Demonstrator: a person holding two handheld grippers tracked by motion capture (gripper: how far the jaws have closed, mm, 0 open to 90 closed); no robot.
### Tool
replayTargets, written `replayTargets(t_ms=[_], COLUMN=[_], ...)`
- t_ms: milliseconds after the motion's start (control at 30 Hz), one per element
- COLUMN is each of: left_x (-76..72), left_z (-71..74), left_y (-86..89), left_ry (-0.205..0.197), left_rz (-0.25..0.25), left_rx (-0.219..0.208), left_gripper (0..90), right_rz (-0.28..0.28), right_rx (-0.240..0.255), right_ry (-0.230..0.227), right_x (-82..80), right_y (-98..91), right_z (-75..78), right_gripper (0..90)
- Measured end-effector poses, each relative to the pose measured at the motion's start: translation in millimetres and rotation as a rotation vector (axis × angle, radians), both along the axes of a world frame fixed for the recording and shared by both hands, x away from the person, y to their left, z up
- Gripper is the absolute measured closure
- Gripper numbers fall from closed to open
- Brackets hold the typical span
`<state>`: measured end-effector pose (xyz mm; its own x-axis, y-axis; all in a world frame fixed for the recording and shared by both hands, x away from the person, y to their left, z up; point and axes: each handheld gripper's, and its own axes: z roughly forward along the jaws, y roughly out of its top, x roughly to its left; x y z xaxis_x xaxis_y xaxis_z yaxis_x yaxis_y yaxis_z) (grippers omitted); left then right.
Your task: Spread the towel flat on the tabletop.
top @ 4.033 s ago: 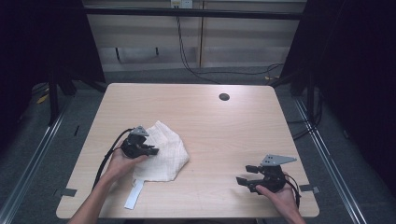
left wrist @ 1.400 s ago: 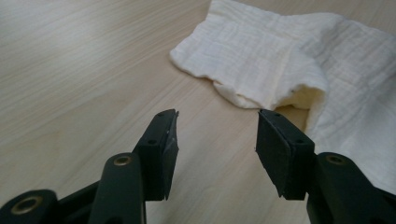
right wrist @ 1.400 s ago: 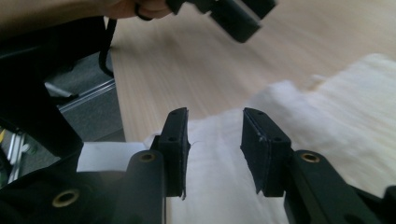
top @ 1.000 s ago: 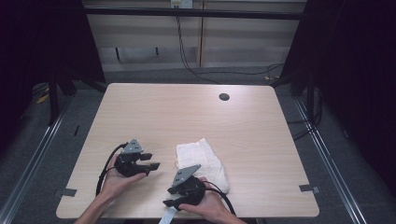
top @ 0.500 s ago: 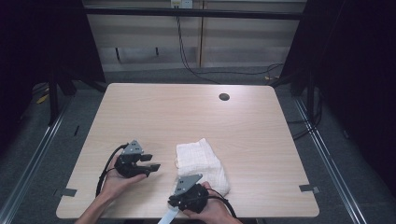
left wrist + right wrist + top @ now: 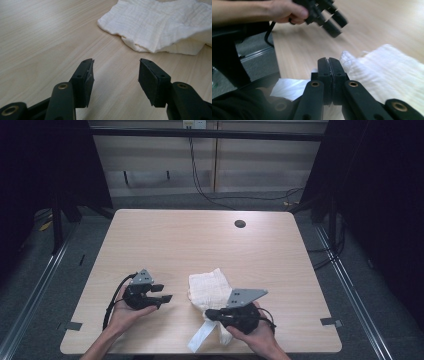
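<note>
A folded white cloth (image 6: 210, 287) lies low and centre on the desk (image 6: 200, 245). The right tongs (image 6: 209, 314), lower centre of the high view, have just closed with jaws pressed together on a thin cloth edge. The left tongs (image 6: 167, 297), lower left, stand apart and empty beside it.

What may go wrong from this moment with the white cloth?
1. The right tongs have just closed at the near edge of the cloth; whether they pinch fabric is unclear, so it may slip.
2. A white strip reaches the front edge of the table and may snag.
</note>
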<state>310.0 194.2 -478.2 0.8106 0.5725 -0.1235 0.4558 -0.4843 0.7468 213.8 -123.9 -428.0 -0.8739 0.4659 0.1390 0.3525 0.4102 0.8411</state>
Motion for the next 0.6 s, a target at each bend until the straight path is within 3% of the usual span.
replayTargets(t_ms=[400, 600], left_x=[7.4, 13.1], left_z=[10.1, 11.5], left_y=[-19.6, -35.1], left_ry=[-0.017, -0.023], left_rz=[-0.038, -0.080], left_rx=[-0.026, -0.013], left_gripper=[49.4, 56.7], right_rz=[-0.169, -0.237], right_rx=[0.027, 0.006], right_ry=[-0.059, -0.051], right_x=[-2.3, -3.9], right_y=[-71.5, -99.7], right_z=[18.9, 12.5], right_gripper=[89.1, 89.0])
